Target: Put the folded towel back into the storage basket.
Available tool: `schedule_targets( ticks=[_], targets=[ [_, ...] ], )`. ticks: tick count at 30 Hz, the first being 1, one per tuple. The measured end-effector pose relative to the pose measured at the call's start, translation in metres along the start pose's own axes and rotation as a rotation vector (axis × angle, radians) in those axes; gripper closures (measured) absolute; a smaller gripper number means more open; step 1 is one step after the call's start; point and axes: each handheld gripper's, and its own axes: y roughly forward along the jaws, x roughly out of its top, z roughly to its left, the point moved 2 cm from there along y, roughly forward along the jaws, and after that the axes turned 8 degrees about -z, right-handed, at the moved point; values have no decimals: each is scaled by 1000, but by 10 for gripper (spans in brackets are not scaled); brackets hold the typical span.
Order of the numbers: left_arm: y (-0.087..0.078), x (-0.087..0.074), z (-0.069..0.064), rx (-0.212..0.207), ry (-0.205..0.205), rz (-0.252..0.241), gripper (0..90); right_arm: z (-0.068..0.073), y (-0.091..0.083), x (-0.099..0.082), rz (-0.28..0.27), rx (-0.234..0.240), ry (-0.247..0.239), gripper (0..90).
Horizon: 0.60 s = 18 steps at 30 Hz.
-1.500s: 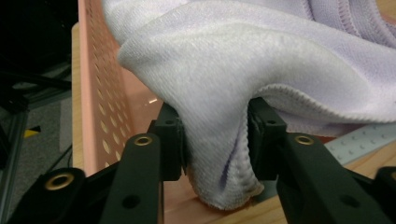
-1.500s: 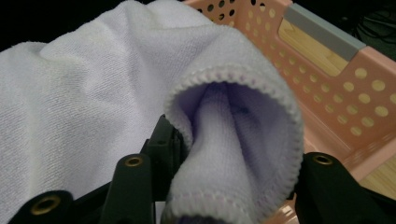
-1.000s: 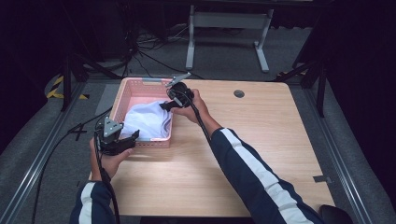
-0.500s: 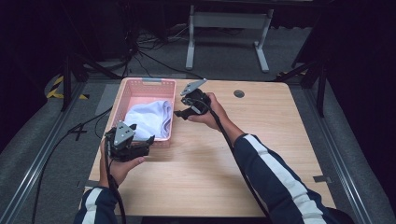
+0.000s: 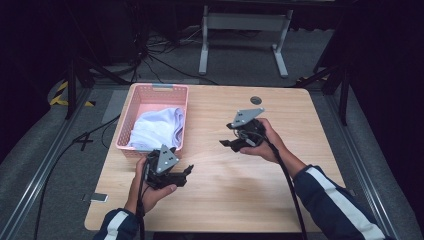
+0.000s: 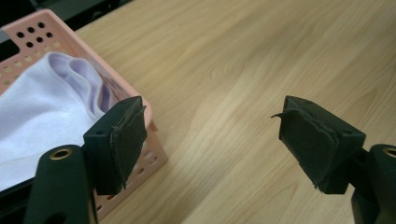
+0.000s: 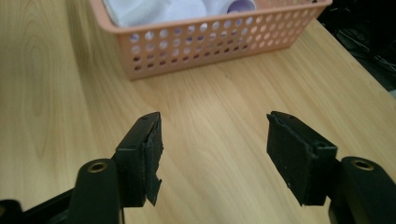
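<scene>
A pink perforated basket [image 5: 159, 88] stands at the table's far left with a white cloth [image 5: 157, 127] bundled inside it. My left gripper [image 5: 187, 172] hovers over bare wood just in front of the basket's near right corner. It is open and empty, and its jaws have just been opening. In the left gripper view [image 6: 217, 128] the basket [image 6: 44, 30] and the cloth [image 6: 37, 102] lie behind the left pad. My right gripper [image 5: 226, 136] is over mid-table and points left at the basket [image 7: 210, 42]. It is open and empty [image 7: 215, 144], its jaws having just widened a little.
The wooden table [image 5: 280, 190] has a dark grommet hole [image 5: 256, 100] near its far edge. A small flat device [image 5: 98, 198] lies at the near left corner. Cables trail across the grey floor, and a metal stand [image 5: 243, 22] is behind the table.
The right gripper has left the basket's far right rim and moved right and nearer, out over mid-table. The left gripper has moved right along the basket's near side. The cloth stays in the basket.
</scene>
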Motion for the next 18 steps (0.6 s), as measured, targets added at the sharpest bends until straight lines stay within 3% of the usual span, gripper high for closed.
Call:
schedule_targets(
  ticks=[8,18],
  targets=[
    [23,-3,-27,-104,66,63,236,18,-46,-45,42,-28,-42,347],
    [48,-21,-47,-218,106,141,223,27,-84,-109,98,-101,-4,331]
  ],
)
